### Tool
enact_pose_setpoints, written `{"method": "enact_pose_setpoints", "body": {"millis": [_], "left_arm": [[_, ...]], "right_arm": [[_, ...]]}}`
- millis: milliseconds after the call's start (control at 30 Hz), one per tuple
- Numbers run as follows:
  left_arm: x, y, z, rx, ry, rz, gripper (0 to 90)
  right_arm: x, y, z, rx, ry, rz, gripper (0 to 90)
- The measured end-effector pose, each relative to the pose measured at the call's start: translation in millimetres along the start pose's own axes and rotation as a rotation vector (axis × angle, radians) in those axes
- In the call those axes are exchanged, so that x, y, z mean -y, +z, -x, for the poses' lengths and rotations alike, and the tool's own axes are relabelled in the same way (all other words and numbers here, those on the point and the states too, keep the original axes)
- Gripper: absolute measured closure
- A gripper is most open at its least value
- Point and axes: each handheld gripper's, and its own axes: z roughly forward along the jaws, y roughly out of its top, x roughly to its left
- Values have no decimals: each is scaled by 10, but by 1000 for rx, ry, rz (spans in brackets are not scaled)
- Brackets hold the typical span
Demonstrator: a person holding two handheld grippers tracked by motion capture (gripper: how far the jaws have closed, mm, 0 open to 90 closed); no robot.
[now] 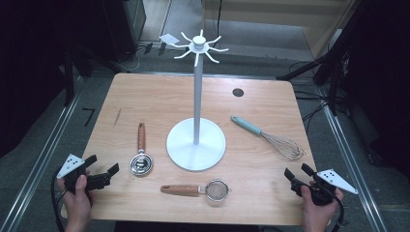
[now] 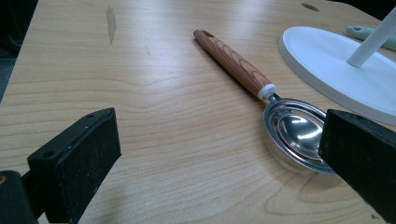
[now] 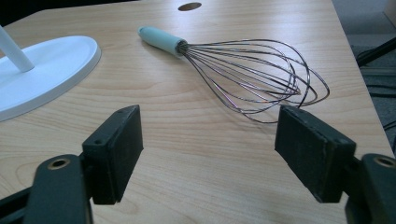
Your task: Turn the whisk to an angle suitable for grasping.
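A white hook stand [image 1: 196,92] rises from a round base [image 1: 183,150] in the middle of the wooden table [image 1: 159,96]. A wood-handled metal spoon [image 1: 141,154] lies left of the base; in the left gripper view the spoon [image 2: 261,93] lies just ahead of my jaws. A wood-handled strainer [image 1: 203,189] lies in front of the base. A teal-handled whisk [image 1: 270,137] lies to the right, and the whisk [image 3: 243,70] sits ahead of my right jaws. My left gripper [image 1: 104,169] is open at the near left corner. My right gripper [image 1: 297,172] is open at the near right.
A dark round hole [image 1: 237,92] marks the table's far right part. The stand's base [image 2: 336,70] [image 3: 42,74] reaches into both gripper views. Metal rails and dark stands flank the table on the floor.
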Motion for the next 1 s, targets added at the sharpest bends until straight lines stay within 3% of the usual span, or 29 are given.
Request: {"method": "enact_pose_setpoints", "body": {"millis": [167,233,333,400,500,567,600,633,667,700,833,867,1000], "left_arm": [[-3,3,-5,4,-1,1,0],[-4,1,-12,4,-5,3,0],[-4,0,-10,7,-1,5,0],[-4,1,-5,7,3,5,0],[-5,6,-4,9,6,1,0],[-8,11,-2,5,8,-1,0],[-8,11,-2,5,8,-1,0],[-9,14,-2,3,8,-3,0],[-9,14,-2,3,8,-3,0],[-9,14,0,0,8,-1,0],[-9,13,5,-3,18,-3,0],[-9,13,6,-5,16,-3,0],[-10,14,3,1,16,-6,0]], "right_arm": [[3,-9,-25,-2,5,-5,273],[-1,5,-36,0,-14,-15,279],[-17,29,-61,-34,-41,-37,324],[-31,22,-83,-11,-38,-51,381],[-52,15,-100,-14,-56,-61,403],[-84,30,-125,-50,-110,-75,422],[-84,30,-125,-50,-110,-75,422],[-133,42,-163,-61,-163,-101,430],[-133,42,-163,-61,-163,-101,430],[-183,34,-220,-54,-205,-123,439],[-258,33,-290,-83,-217,-174,423],[-323,23,-355,-101,-250,-206,418],[-465,36,-482,-115,-306,-255,375]]}}
